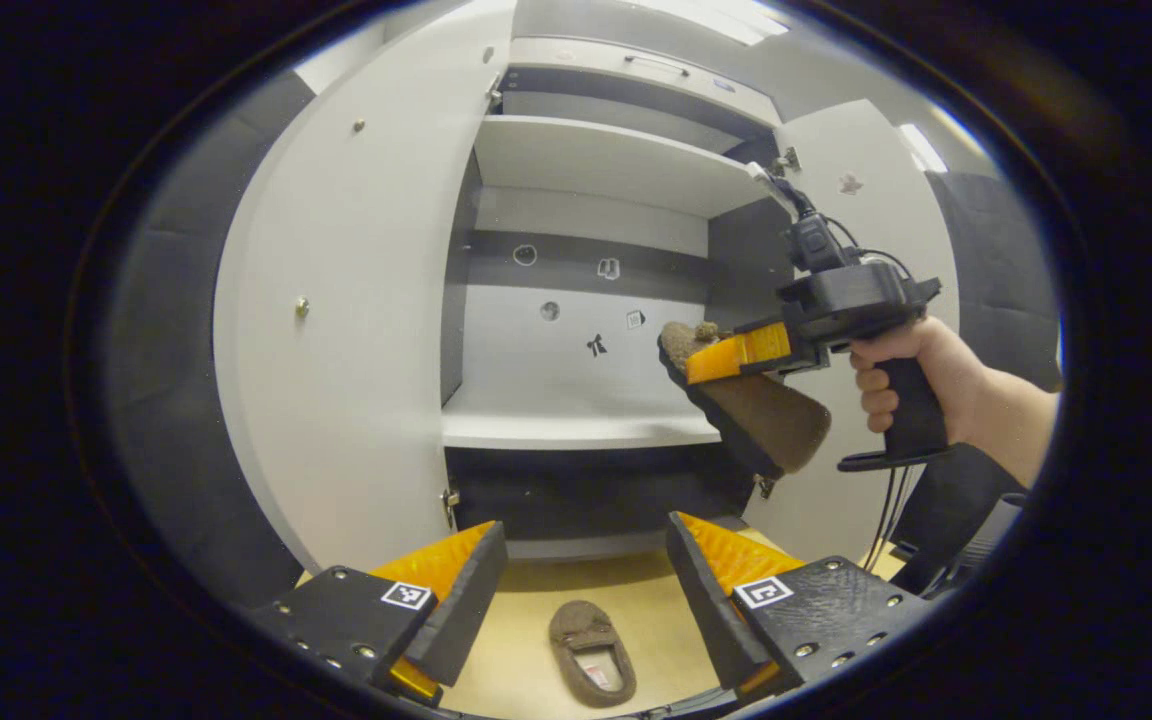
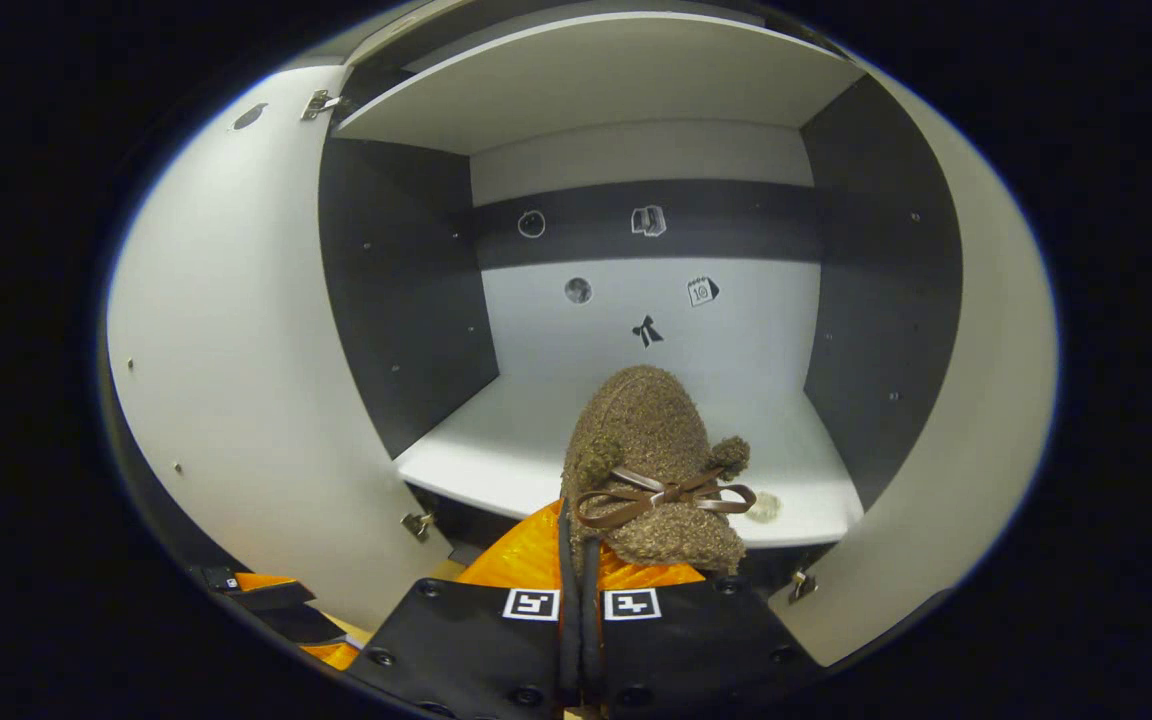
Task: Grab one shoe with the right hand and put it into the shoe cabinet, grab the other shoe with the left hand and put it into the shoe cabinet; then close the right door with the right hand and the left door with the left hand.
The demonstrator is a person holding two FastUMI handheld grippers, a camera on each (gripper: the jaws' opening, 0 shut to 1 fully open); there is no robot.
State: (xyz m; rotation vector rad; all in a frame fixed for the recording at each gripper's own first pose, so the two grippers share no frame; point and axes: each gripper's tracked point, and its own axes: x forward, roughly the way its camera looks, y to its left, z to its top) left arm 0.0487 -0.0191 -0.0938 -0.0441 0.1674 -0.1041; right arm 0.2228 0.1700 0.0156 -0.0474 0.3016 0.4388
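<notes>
The first shoe, a brown fuzzy slipper with a bow, was pinched at its heel between the right gripper's closed fingers and hung in the air in front of the cabinet's middle shelf, toe pointing inward. From the left gripper view the same shoe was tilted, sole facing out, just short of the shelf's front edge. The other shoe lay on the floor below, between the wide-spread fingers of the left gripper, which held nothing. Both doors, left door and right door, stood open. The step in hand appeared to be placing the first shoe. Next would likely be carrying it over the shelf, lowering it flat and letting go, before the left gripper dropped to the floor shoe.
</notes>
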